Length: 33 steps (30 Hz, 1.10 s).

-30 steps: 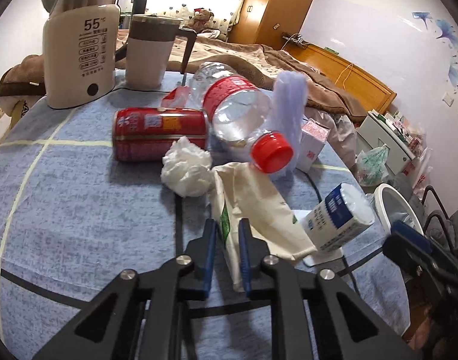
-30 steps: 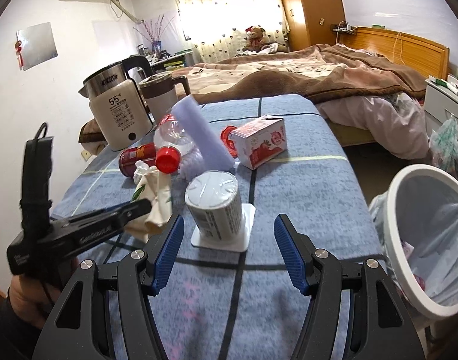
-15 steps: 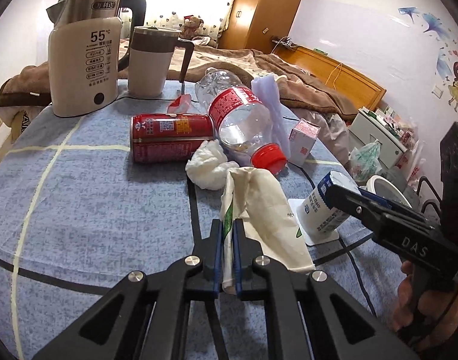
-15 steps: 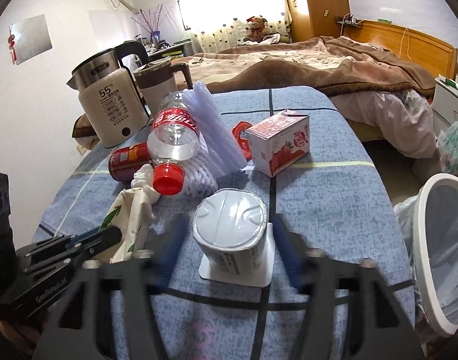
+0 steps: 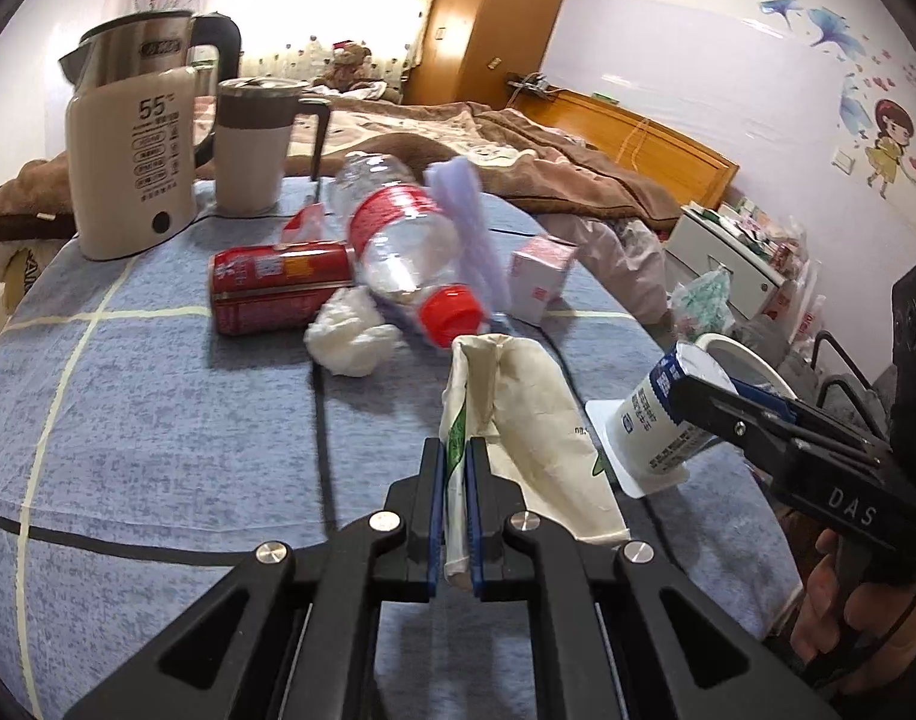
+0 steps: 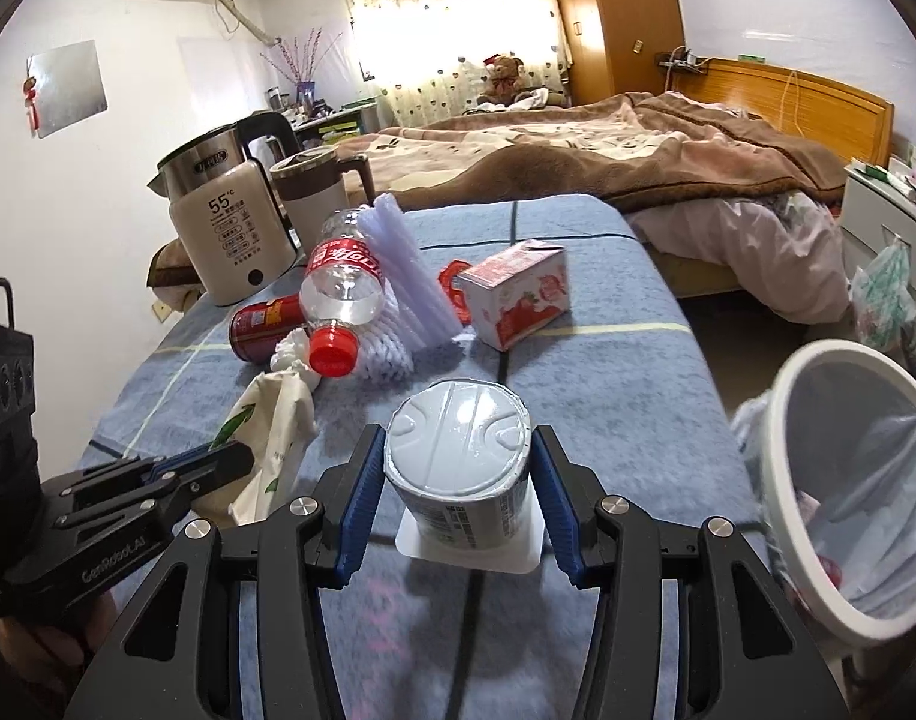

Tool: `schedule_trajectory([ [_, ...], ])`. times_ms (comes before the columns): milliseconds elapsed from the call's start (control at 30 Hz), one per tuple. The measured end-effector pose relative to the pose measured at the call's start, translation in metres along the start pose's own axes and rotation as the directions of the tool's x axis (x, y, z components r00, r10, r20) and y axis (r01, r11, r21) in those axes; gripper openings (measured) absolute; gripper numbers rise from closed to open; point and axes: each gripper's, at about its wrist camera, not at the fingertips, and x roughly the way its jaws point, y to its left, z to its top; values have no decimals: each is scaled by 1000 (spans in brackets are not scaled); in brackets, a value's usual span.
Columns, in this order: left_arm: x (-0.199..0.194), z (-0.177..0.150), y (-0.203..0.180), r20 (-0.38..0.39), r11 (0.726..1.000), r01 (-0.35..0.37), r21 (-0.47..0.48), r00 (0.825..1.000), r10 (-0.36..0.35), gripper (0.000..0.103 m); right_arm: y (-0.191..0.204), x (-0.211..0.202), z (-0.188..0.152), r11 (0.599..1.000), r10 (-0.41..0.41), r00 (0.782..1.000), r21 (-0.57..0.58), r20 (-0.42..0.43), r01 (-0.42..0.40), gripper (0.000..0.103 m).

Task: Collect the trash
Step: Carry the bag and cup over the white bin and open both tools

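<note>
My left gripper (image 5: pixel 455 474) is shut on the near end of a cream paper bag (image 5: pixel 517 420) that lies on the blue table cloth; the bag also shows in the right wrist view (image 6: pixel 272 438). My right gripper (image 6: pixel 458 474) has its blue pads closed against the sides of an upturned yogurt cup (image 6: pixel 458 468), which leans in the left wrist view (image 5: pixel 655 420). A red can (image 5: pixel 278 288), a crumpled tissue (image 5: pixel 350 339), a clear bottle with a red cap (image 5: pixel 404 252), a lilac plastic sleeve (image 6: pixel 398 282) and a small pink carton (image 6: pixel 514 294) lie beyond.
A kettle (image 5: pixel 134 144) and a lidded mug (image 5: pixel 254 144) stand at the table's far left. A white-rimmed trash bin with a liner (image 6: pixel 847 498) stands off the table's right edge. A bed (image 6: pixel 637 144) lies behind.
My left gripper has closed tight on the paper bag. My right gripper has moved in around the yogurt cup and closed on it, and the cup now tilts.
</note>
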Motion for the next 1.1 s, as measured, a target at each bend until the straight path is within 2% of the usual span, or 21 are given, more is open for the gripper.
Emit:
schedule_trajectory([
  [567, 6, 3, -68, -22, 987, 114, 112, 993, -112, 7, -54, -68, -18, 989, -120, 991, 88, 63, 114, 50],
  [1100, 30, 7, -135, -69, 959, 198, 205, 980, -188, 7, -109, -96, -25, 963, -216, 973, 184, 85, 198, 50],
])
